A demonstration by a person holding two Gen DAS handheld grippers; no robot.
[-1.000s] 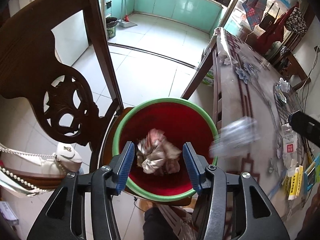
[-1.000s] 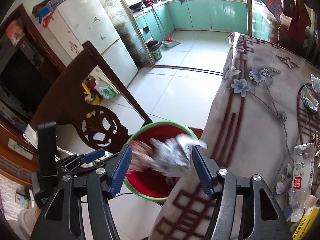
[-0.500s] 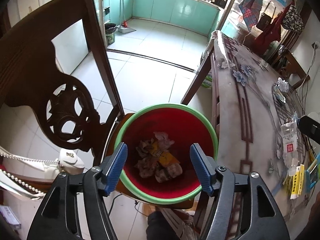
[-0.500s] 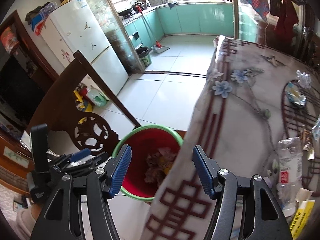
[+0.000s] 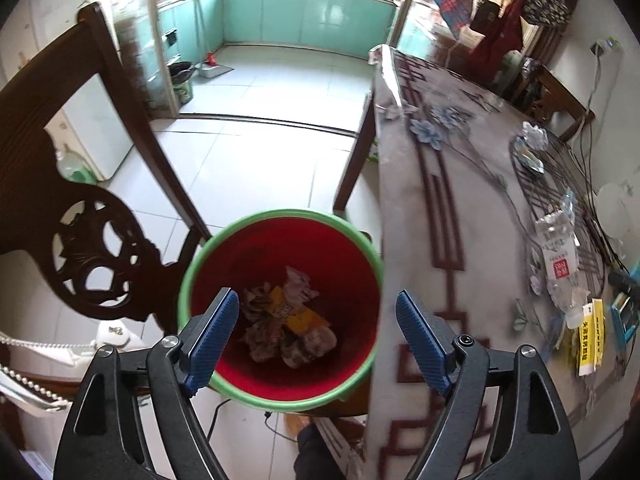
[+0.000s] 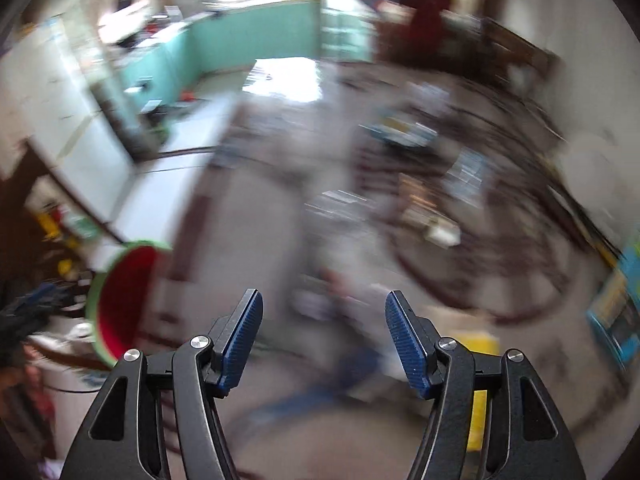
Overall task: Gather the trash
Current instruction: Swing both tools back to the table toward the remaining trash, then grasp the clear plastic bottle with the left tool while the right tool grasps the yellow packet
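Jaws of the left gripper have just been opening and stand spread, empty, over the red bucket beside the tabletop's edge, crumpled trash inside; right gripper spread, empty, over the blurred tabletop.
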